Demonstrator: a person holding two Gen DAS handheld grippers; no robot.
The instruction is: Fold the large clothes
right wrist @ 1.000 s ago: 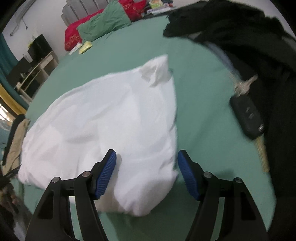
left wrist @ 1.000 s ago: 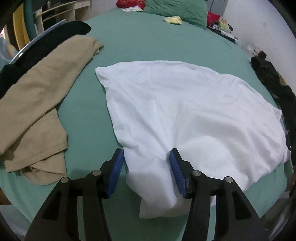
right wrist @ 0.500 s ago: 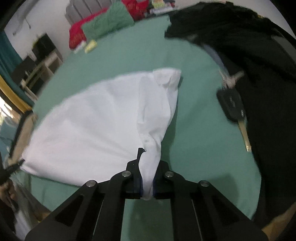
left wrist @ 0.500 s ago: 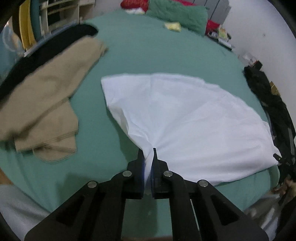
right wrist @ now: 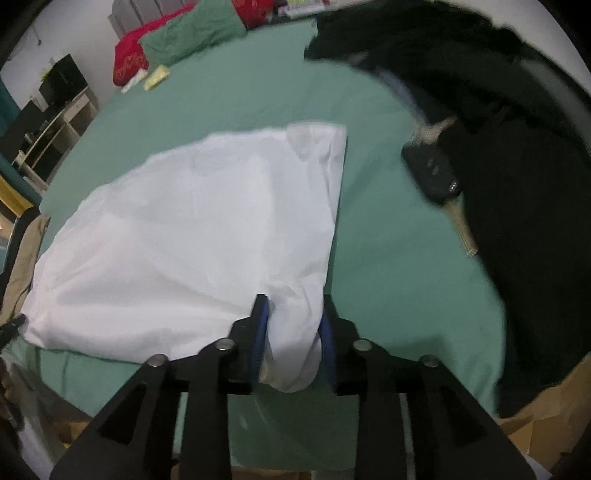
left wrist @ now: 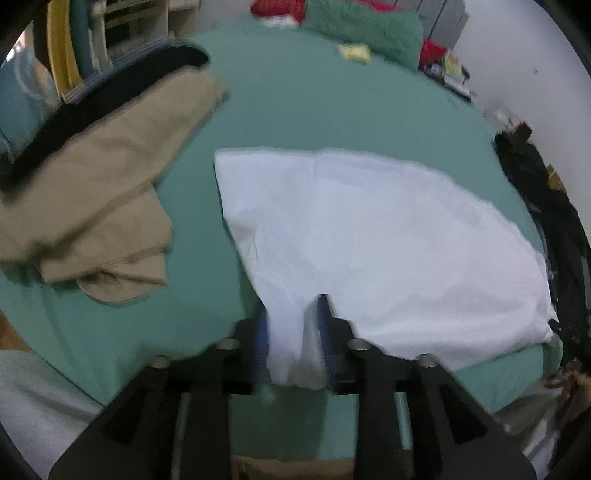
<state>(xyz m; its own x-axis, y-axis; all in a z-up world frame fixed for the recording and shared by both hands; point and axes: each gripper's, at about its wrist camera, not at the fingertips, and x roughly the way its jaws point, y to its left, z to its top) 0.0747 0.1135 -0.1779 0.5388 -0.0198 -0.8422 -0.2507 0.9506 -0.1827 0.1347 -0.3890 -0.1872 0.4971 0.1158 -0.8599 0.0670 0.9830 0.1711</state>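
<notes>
A large white garment (left wrist: 369,236) lies spread on the green bed sheet (left wrist: 314,103), its near edge close to the bed's front edge. My left gripper (left wrist: 291,317) is at the garment's near left corner. Its jaws are opening, and a loose bunch of white cloth sits between the blue pads. In the right wrist view the same garment (right wrist: 192,236) runs off to the left. My right gripper (right wrist: 291,314) is at its near right corner, jaws also opening, with a hanging fold of cloth between the pads.
Tan clothing (left wrist: 99,192) and a dark garment (left wrist: 92,99) lie left of the white one. Black clothes (right wrist: 517,184) and a car key (right wrist: 436,177) lie to its right. Pillows (left wrist: 362,22) are at the far end of the bed.
Both grippers went from open around the garment's near edge to shut on it, drew it flatter toward the bed's front edge, and now their jaws have parted again.
</notes>
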